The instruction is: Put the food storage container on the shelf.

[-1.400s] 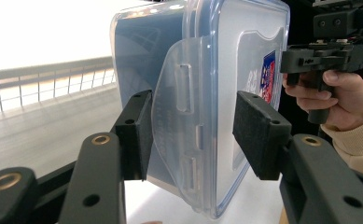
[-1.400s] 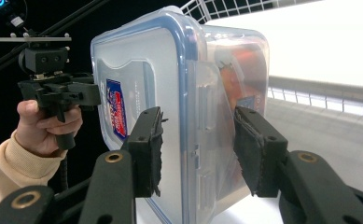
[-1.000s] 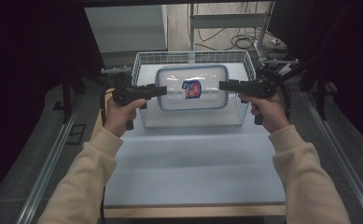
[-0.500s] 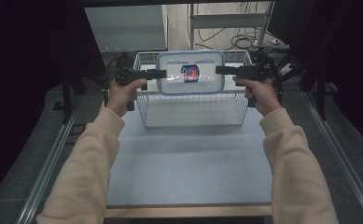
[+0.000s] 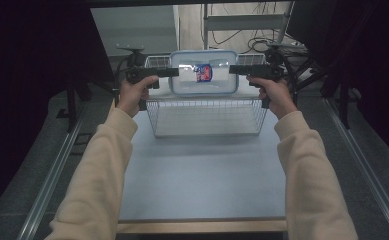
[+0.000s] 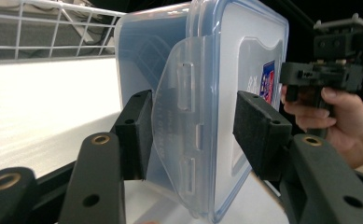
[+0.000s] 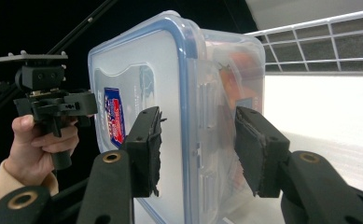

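Clear plastic container between both tools, above wire basket rim.

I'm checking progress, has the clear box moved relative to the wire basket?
Yes. The clear box has risen toward the basket's far rim, between the left gripper and right gripper.

- The container is showing clear, smooth plastic with a glossy blue-rimmed lid.
- The basket is looking like thin white-coated metal wire.
- The left tongs and the right tongs are showing matt black plastic with rough foam-like pads.
- The counter is appearing matt and smooth, with a wooden front edge.
- The sleeves are looking like soft cream cloth.
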`<state>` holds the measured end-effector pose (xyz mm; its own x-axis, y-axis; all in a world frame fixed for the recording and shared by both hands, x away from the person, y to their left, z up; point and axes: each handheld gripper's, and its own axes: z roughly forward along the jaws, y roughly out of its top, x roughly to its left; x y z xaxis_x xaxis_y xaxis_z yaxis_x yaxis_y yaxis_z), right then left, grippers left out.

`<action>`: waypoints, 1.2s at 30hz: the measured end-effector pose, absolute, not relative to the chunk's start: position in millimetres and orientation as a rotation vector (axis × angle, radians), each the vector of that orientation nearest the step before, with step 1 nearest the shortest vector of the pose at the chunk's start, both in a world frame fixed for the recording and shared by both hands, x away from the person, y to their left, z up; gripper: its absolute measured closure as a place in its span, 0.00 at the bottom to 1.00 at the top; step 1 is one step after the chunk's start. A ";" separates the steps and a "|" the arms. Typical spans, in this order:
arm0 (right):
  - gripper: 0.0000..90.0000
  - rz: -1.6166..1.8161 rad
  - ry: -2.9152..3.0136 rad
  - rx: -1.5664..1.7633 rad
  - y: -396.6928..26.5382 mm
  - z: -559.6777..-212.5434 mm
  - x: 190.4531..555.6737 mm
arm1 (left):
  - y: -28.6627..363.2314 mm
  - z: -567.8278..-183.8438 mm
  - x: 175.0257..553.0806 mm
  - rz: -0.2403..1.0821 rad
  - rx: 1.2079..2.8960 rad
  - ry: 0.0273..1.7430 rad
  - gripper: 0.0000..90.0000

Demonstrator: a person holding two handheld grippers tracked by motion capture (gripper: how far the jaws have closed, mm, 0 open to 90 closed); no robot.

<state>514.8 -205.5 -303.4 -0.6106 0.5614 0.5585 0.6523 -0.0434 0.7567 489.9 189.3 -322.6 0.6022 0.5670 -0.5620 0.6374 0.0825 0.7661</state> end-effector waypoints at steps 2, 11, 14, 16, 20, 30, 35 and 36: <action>0.58 -1.752 -2.105 -1.361 -205.6 -304.0 517.4 | 188.9 -323.1 492.6 -0.076 1.566 1.046 0.55; 0.57 -1.756 -2.036 -1.411 -206.1 -309.0 527.6 | 188.6 -324.0 503.7 -0.112 1.564 1.077 0.53; 0.56 -1.751 -2.022 -1.426 -205.5 -309.5 530.1 | 189.2 -324.5 507.4 -0.128 1.562 1.086 0.53; 0.56 -1.743 -2.012 -1.439 -205.4 -310.2 531.6 | 189.1 -325.6 511.0 -0.148 1.538 1.109 0.53; 0.54 -1.732 -2.006 -1.477 -204.6 -311.7 534.6 | 188.5 -327.8 517.4 -0.165 1.516 1.140 0.52; 0.55 -1.701 -2.030 -1.585 -199.7 -314.0 536.1 | 181.7 -325.1 521.0 -0.089 1.557 1.224 0.48; 0.51 -1.707 -2.039 -1.601 -198.0 -313.9 532.7 | 180.6 -324.8 519.4 -0.072 1.555 1.225 0.47; 0.50 -1.713 -2.051 -1.603 -197.6 -313.6 531.6 | 180.4 -324.4 518.9 -0.061 1.556 1.223 0.47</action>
<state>531.6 -197.6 -313.6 -0.4706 0.6628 0.5825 0.6912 -0.1334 0.7102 518.9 180.4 -324.4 0.4657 0.6500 -0.6005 0.7068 0.1352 0.6944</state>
